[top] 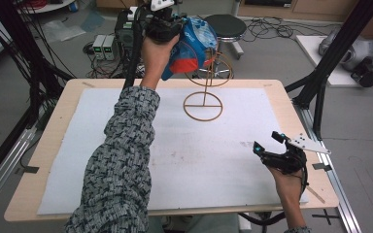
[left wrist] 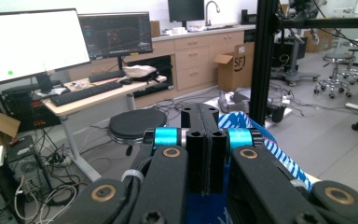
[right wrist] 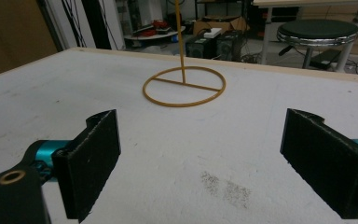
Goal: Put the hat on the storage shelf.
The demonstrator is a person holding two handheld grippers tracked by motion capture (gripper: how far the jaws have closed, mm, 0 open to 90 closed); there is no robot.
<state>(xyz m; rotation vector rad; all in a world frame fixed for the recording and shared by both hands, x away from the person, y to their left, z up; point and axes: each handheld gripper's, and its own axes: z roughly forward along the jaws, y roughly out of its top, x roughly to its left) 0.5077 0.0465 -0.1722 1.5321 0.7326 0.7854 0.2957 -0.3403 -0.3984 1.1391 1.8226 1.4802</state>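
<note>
One blue, white and orange crinkly snack bag point(top: 192, 46) hangs high in the high view, just above the top ring of one yellow wire stand point(top: 203, 104), whose round base sits on the white mat point(top: 102, 160) covering the pale wooden table point(top: 53, 126). The left gripper point(top: 162, 26), raised on one outstretched arm in a grey patterned sleeve point(top: 121, 160), has the bag pinched by its upper part. The right gripper point(top: 271, 143) rests low near the table's right edge, its jaws spread wide with nothing between them.

In the left gripper view, the left gripper point(left wrist: 204, 154) has its two black jaws pressed together, with blue-and-white striped bag point(left wrist: 270, 149) film bulging beside them. One round black stool point(left wrist: 137, 125) stands beyond.

In the right gripper view, the right gripper point(right wrist: 200, 168) has its two pads far apart over bare mat point(right wrist: 261, 116), facing the stand point(right wrist: 184, 86) base.
</note>
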